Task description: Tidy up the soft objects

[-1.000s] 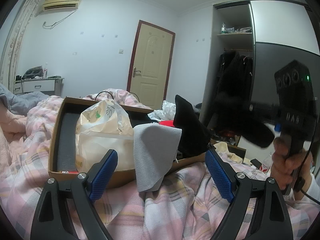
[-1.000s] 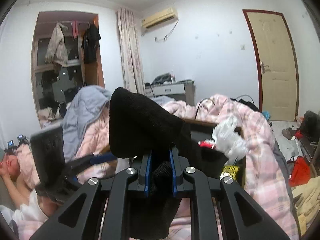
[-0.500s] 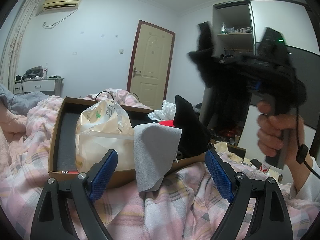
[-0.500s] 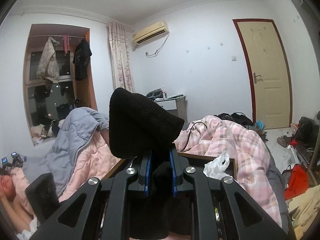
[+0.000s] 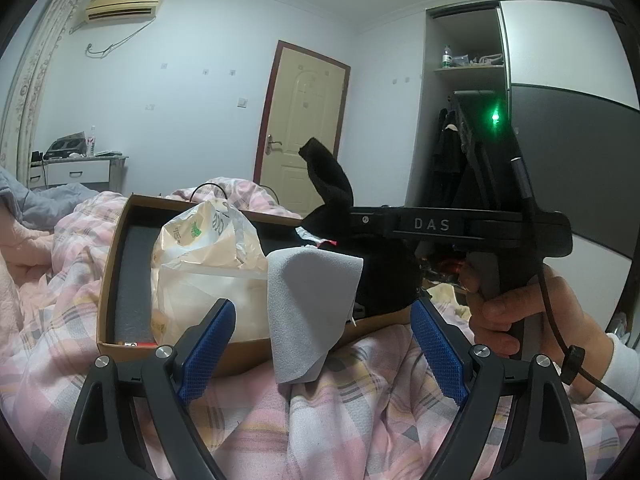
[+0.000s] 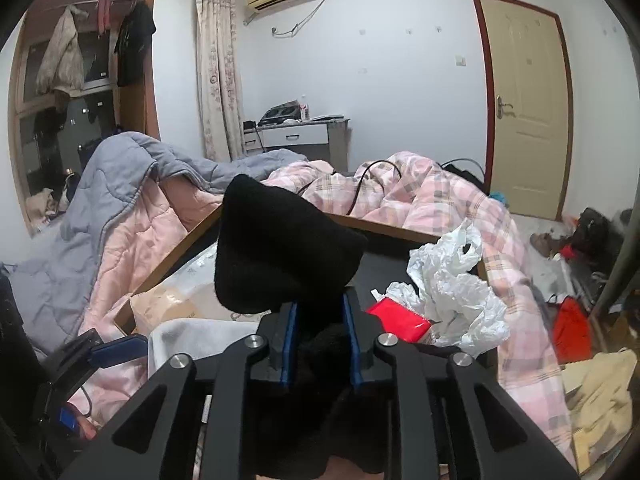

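A cardboard box (image 5: 105, 280) is sitting on a bed covered with a pink plaid quilt (image 5: 360, 420), seen from two gripper cameras. The right gripper (image 6: 318, 344) is clamping a black knit hat (image 6: 280, 256) between its blue pads, holding it in the air over the right part of the box; in the left view the hat is poking up above the black gripper body, which a hand (image 5: 532, 312) is grasping by the handle. The left gripper (image 5: 320, 344) is waiting low in front of the box with its fingers spread wide apart and nothing between them. Inside the box, a cream plastic bag (image 5: 200, 256) is filling the left part, a folded grey cloth (image 5: 308, 300) is draping over the near wall and hanging down onto the quilt, and another dark soft item, hard to identify, is lying at the right end. The right view is also showing a crumpled white plastic bag (image 6: 452, 288) and a small red packet (image 6: 398, 318) at the far right of the box. Judging by this, the sorting is partly done: several soft things are already in the box, the hat is not yet released, and the grey cloth probably needs tucking in. The letters "DAS" are reading clearly on the right gripper's side; green print on the cream bag is too small to read.
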Available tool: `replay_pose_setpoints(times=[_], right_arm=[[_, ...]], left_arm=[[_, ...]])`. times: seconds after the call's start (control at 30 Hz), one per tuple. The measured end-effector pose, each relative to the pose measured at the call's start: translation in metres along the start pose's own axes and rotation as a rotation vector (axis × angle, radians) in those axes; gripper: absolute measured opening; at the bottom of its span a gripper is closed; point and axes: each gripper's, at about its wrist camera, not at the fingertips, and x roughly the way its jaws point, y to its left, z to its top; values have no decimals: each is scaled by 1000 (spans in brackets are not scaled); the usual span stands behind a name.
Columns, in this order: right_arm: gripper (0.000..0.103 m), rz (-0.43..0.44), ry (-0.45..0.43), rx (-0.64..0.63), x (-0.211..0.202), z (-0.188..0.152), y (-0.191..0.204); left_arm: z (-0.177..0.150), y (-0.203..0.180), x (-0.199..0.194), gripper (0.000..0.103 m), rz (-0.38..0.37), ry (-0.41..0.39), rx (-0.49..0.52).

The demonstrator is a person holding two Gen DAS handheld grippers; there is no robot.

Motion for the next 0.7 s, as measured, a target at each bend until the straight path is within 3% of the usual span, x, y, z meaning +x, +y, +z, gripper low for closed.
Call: replay_pose_setpoints(times=[0.03,0.07,0.1,0.13,0.17,0.47,0.7], right_arm=[[32,-13,-8,-4,-4,-1,1],[52,-24,-19,-5,-7,-1,0],[63,-32,-35,-4,-9,-1,-1],[82,-38,-67,-5,-14,-3,-4],[89,-45,-98,-9,-19,-3,-6],[89,-82,-192,-52,-38,-10,-8],[89,-99,-187,-20,-44,-32,-13]], left_arm=[[0,0,0,88,0,0,0],[0,0,0,88,0,1,0],[0,0,0,88,0,1,0],[0,0,0,88,0,0,0],[0,0,0,88,0,0,0],[-1,-1,0,88,7,1,1],[-1,-3,1,88,51,10,13]])
